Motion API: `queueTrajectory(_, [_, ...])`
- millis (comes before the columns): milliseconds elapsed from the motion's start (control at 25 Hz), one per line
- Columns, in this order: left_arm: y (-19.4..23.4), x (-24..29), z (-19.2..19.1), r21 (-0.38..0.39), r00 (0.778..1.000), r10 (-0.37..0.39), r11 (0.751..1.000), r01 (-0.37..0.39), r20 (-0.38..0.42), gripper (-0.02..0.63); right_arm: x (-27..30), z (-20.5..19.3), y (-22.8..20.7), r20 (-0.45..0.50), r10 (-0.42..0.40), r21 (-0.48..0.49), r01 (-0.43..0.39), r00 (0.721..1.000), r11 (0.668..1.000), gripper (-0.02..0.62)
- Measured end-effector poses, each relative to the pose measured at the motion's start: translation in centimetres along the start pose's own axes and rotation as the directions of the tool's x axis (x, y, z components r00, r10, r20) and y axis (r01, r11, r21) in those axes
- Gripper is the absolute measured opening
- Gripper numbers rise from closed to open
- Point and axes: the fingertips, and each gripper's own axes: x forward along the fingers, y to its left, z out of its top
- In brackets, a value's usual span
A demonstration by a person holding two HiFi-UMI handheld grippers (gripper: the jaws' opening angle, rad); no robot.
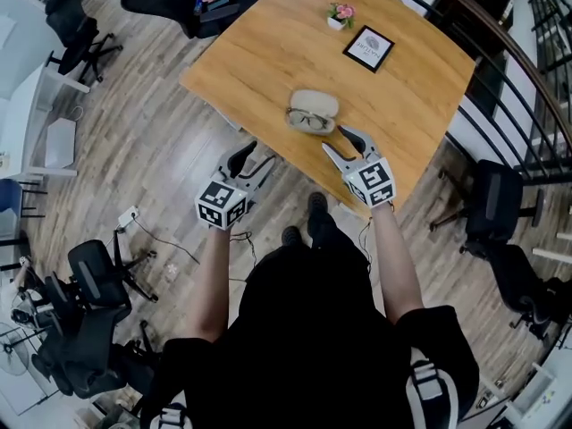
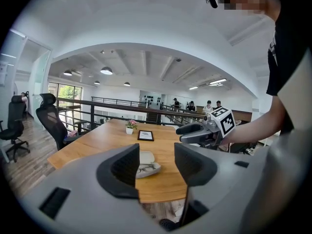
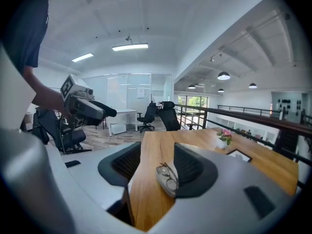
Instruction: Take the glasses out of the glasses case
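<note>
Looking down, I see the glasses lying in the open glasses case, which sits on the tabletop close to its near edge. My left gripper is near-left of the case, beyond the tabletop edge, its jaws spread and empty. My right gripper is just right of the case, its jaws also spread, pinching nothing. A flower pot and a framed card stand farther away.

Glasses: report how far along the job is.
Done: the case lies open on the table, with the glasses showing inside. In hand: the left gripper and right gripper, both open and empty, are near the table's edge, short of the case. Left: grip the glasses and lift them out.
</note>
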Motion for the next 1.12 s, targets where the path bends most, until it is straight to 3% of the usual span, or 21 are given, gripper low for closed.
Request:
queueTrajectory(560, [3.4, 6.5, 0.0, -0.046, 0.995, 0.097, 0.994, -0.099, -0.031, 0.236, 5.6, -2.7, -5.9, -0.058, 0.143, -0.012, -0.144, 0.988, 0.99, 0.21])
queueTrajectory(1120, [7.1, 9.9, -2.2, -0.114, 0.994, 0.08, 0.989, -0.089, -0.079, 0.236, 9.7, -4.7, -7.1, -0.132, 0.184, 0.007, -0.185, 0.974, 0.983, 0.192])
